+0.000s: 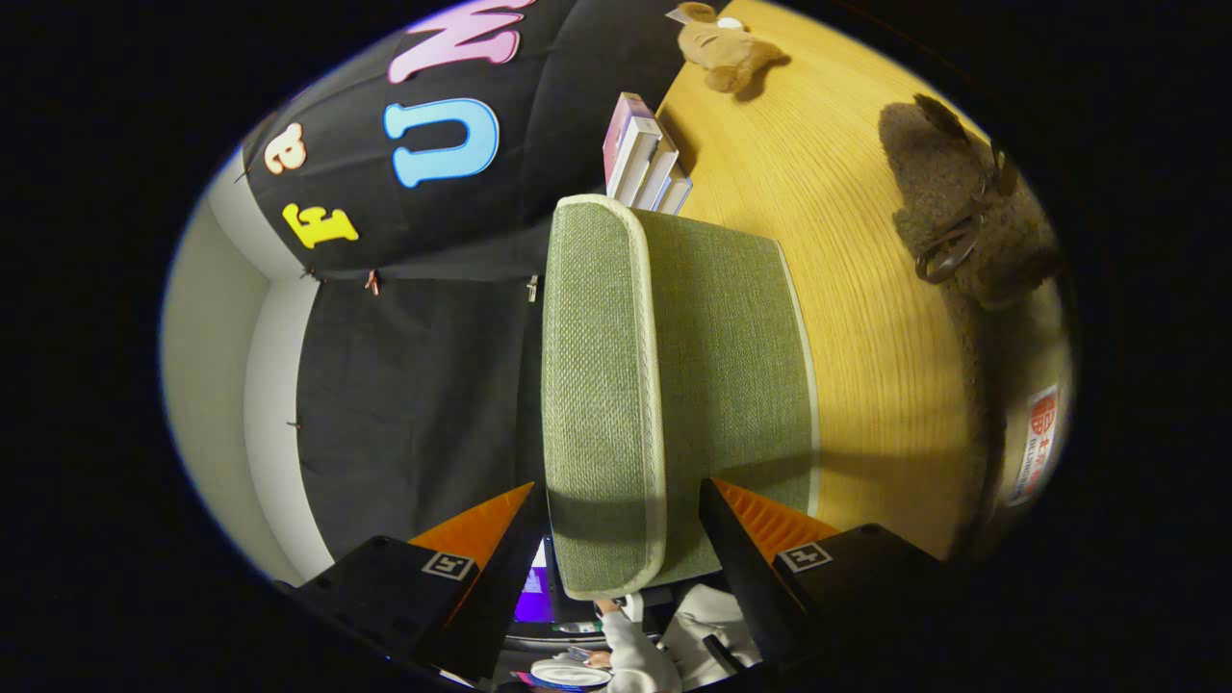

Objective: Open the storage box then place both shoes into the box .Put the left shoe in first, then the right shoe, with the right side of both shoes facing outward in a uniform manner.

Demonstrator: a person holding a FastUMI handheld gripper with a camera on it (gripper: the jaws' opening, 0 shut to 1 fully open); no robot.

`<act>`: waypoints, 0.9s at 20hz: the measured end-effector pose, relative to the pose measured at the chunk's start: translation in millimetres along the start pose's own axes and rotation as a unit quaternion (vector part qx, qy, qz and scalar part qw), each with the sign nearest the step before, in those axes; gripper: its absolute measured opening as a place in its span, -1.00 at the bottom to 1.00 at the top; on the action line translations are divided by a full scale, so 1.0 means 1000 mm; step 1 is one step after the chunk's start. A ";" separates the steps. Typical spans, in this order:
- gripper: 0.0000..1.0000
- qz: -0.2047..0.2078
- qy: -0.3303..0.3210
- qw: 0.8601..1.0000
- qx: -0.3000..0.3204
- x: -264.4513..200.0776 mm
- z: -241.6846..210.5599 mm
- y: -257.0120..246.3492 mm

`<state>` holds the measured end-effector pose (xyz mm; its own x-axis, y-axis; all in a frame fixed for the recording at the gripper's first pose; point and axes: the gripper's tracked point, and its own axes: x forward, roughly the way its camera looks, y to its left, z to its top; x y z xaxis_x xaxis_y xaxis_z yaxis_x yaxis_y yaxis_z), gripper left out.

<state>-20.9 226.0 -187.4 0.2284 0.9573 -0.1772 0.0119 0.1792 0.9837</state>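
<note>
Gripper (621, 539) rolled onto its side, fingers spread wide around the lid edge of the green storage box (674, 385).

The box was a woven, coarse-textured green fabric with pale piping along its rounded rim; its lid (602, 385) stood between the two fingers, which sat apart on either side without clearly pressing it, so whether they touched it could not be told. The box rested on a smooth yellow wood-grain table (847, 318). Right of the box, well apart, lay a dark fuzzy shoe (972, 221) with a strap, its far end blurred and cut off, details hard to make out. Beyond the box stood a small stack of books (645, 159), and farther off a brown plush toy (727, 48). Near the fingers a person's pale sleeve (635, 654) showed, partly hidden.
</note>
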 end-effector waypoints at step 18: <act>0.23 0.051 0.001 0.997 0.053 -0.016 -0.004 0.047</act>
<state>-28.1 220.2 -138.5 0.2313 0.9700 -0.0753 0.0919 0.0553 0.9942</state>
